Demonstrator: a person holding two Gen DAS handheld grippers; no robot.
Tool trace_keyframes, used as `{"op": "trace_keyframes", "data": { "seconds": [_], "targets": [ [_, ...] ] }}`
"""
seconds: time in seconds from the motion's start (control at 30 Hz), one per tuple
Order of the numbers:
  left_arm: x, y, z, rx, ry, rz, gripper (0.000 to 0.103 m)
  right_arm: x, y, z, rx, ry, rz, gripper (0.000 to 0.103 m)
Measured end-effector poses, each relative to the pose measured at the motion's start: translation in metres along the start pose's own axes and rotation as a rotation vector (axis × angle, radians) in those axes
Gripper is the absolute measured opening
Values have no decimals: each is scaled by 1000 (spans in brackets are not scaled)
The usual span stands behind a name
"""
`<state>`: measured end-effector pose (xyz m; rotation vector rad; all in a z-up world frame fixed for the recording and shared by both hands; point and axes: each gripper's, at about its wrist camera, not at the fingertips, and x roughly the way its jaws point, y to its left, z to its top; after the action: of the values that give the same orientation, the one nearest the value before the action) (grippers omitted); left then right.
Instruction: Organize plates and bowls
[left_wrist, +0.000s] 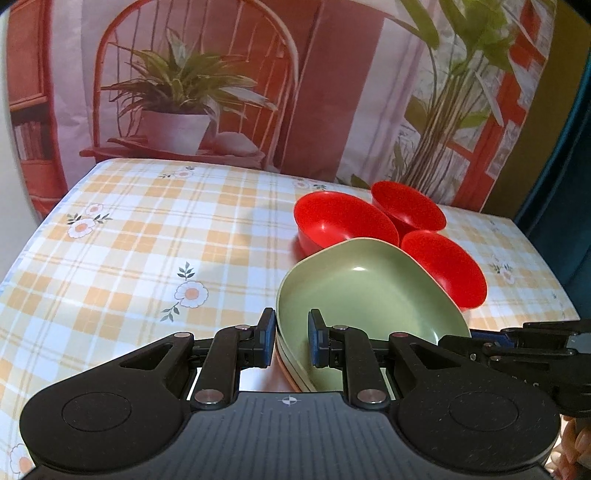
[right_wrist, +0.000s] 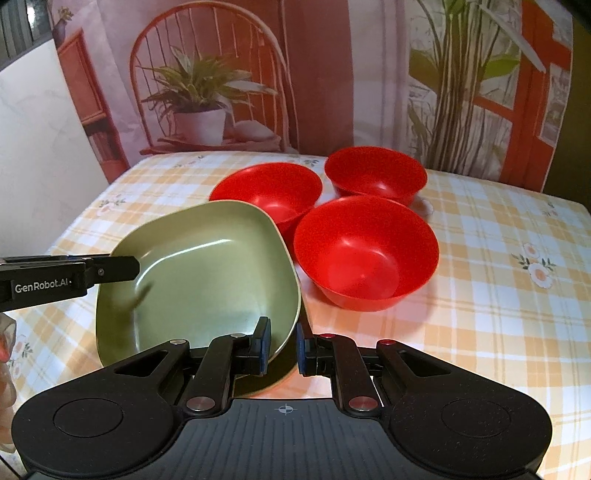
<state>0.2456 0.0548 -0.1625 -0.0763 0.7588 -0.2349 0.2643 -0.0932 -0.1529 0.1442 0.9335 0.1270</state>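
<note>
A: Gripping the plates (left_wrist: 354, 291) from both sides. My left gripper (left_wrist: 291, 338) pinches the near-left rim, my right gripper (right_wrist: 282, 345) the opposite rim, both nearly closed on it.

B: Texture?

A: Smooth, glossy, rounded-square, green over a peach one. The stack is tilted above the checked cloth (left_wrist: 140, 236), just beside three shiny red bowls (right_wrist: 364, 251). "GenRobot.AI" is printed on the left gripper's side.

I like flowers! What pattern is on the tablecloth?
The tablecloth has orange-and-white checks with small white flowers, clearest in the left wrist view.
</note>
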Motion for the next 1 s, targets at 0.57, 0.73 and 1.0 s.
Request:
{"op": "trace_keyframes", "data": {
  "seconds": [0.57,0.73,1.0],
  "targets": [
    [5,-3,-5,14,-11,21,20,1,5,-6,-62,-7,-26,20],
    [5,-3,-7,12,-11,42,20,0,2,-6,-52,-9,-21,21],
    [5,2,-7,-4,-9,53,20,-7,-3,-2,-49,-48,-40,21]
  ]
}}
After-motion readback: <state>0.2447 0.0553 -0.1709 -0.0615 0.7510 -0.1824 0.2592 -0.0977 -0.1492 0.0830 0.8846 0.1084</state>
